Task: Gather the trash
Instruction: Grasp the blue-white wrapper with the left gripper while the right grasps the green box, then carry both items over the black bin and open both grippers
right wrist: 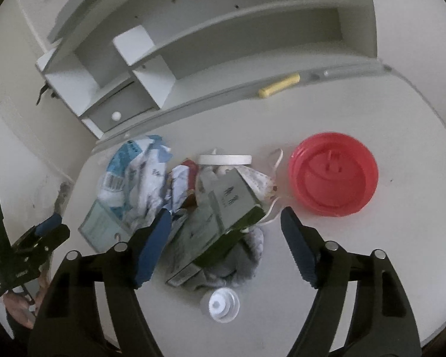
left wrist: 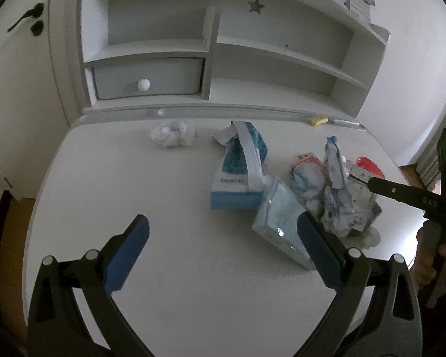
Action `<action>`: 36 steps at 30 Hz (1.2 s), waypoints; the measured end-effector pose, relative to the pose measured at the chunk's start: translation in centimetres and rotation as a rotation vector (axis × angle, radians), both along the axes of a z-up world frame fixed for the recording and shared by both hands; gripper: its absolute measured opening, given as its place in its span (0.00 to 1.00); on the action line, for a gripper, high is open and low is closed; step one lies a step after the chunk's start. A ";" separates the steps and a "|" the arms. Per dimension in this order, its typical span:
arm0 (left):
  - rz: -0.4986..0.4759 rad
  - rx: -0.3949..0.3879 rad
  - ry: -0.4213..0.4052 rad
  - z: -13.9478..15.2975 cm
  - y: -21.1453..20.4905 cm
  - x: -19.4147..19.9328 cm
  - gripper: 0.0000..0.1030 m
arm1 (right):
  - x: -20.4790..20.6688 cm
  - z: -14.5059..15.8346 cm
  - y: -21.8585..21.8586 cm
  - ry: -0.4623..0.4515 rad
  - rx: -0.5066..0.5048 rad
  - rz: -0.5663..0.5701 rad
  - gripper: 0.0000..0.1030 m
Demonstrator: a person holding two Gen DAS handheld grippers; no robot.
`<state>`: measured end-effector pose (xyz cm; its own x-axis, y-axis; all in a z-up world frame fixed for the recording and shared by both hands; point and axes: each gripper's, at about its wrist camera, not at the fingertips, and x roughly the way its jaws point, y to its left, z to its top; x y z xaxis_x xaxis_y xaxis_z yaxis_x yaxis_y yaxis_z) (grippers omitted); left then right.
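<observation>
Left wrist view: left tongs (left wrist: 223,247) gape wide and empty over the worktop (left wrist: 104,178); trash pile (left wrist: 327,196) lies beside the right pad.

Right wrist view: right tongs (right wrist: 226,232) spread wide around the green carton (right wrist: 223,208) (no contact yet); the step is approach, so closing comes next.

The left wrist camera looked along its fingers from above the near edge of the white table (left wrist: 104,178), facing the shelf unit (left wrist: 223,44). The right wrist camera sat closer, angled down on the trash pile (right wrist: 193,202). Both views shared that pile (left wrist: 327,190), the table (right wrist: 371,253) and the shelves (right wrist: 223,44).
</observation>
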<state>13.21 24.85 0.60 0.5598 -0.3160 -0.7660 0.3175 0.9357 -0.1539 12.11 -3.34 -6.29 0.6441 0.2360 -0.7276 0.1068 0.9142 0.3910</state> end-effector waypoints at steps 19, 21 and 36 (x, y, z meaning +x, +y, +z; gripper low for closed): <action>-0.095 0.056 0.130 -2.9 -6.1 9.6 0.38 | 0.2 4.7 0.2 -0.073 0.067 0.029 0.11; -0.088 0.066 0.086 -1.8 -6.1 9.2 0.35 | -0.5 5.5 0.0 -0.098 0.069 0.032 0.11; -0.108 0.102 -0.196 8.0 -13.5 5.6 0.34 | -11.4 8.1 -11.1 -0.212 -0.058 -0.218 0.10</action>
<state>18.82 11.38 8.56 0.6685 -0.3085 -0.6767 0.4307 0.9024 0.0141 0.75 -14.42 1.76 0.8142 0.0379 -0.5794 0.2241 0.9000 0.3738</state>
